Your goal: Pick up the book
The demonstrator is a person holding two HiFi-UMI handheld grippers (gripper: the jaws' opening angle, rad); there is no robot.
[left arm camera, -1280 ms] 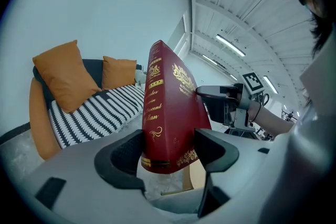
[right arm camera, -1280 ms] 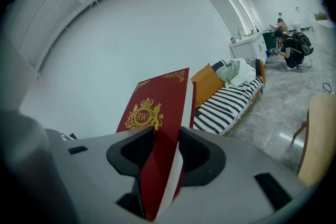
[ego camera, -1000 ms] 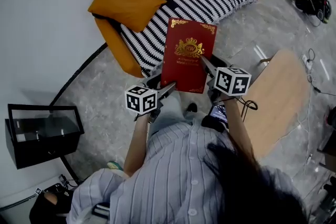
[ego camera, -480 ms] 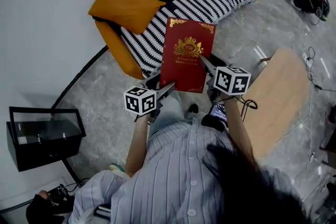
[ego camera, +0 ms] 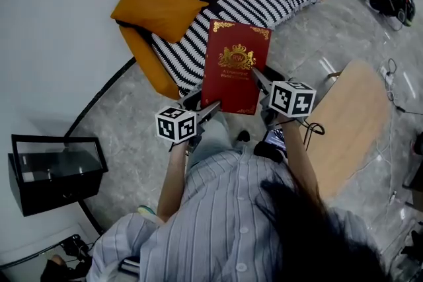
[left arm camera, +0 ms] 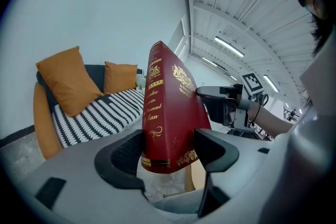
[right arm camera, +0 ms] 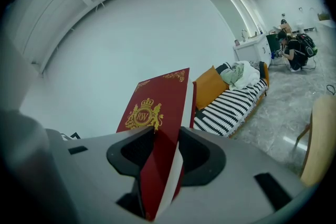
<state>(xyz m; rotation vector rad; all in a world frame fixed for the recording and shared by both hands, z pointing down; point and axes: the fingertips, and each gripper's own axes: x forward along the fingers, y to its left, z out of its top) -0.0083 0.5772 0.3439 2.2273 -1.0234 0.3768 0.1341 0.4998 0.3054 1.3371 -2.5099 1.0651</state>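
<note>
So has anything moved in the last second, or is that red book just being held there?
Nothing visibly changed. The left gripper and the right gripper still have their fingers closed on the red book, the left at its bottom corner by the spine, the right on its open edge. The book stays lifted in front of the striped sofa.

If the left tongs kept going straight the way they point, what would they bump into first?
The red book: the left tongs are clamped on its lower end, so it fills the line ahead. What lies behind it is hidden.
</note>
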